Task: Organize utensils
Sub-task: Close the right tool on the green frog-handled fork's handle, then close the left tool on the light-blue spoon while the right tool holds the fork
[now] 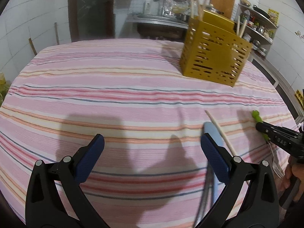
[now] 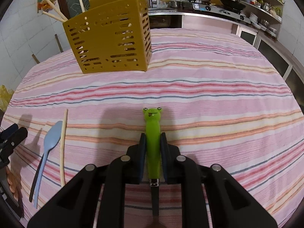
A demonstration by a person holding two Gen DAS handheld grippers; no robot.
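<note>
The desk (image 2: 209, 79), under a striped pink cloth, carries the yellow utensil holder (image 2: 108, 36) at its far side, chopsticks already standing in it. Nearer lie a blue spoon (image 2: 49, 140) and a loose chopstick (image 2: 63, 146), touching or nearly so. The left gripper (image 1: 152, 152) hangs wide open and empty, one jaw over the spoon. The right gripper (image 2: 153, 144) is clamped on the frog-handled fork (image 2: 152, 133), low on the desk. Held by its handle alone, the fork could pivot or snag the holder's rim.
</note>
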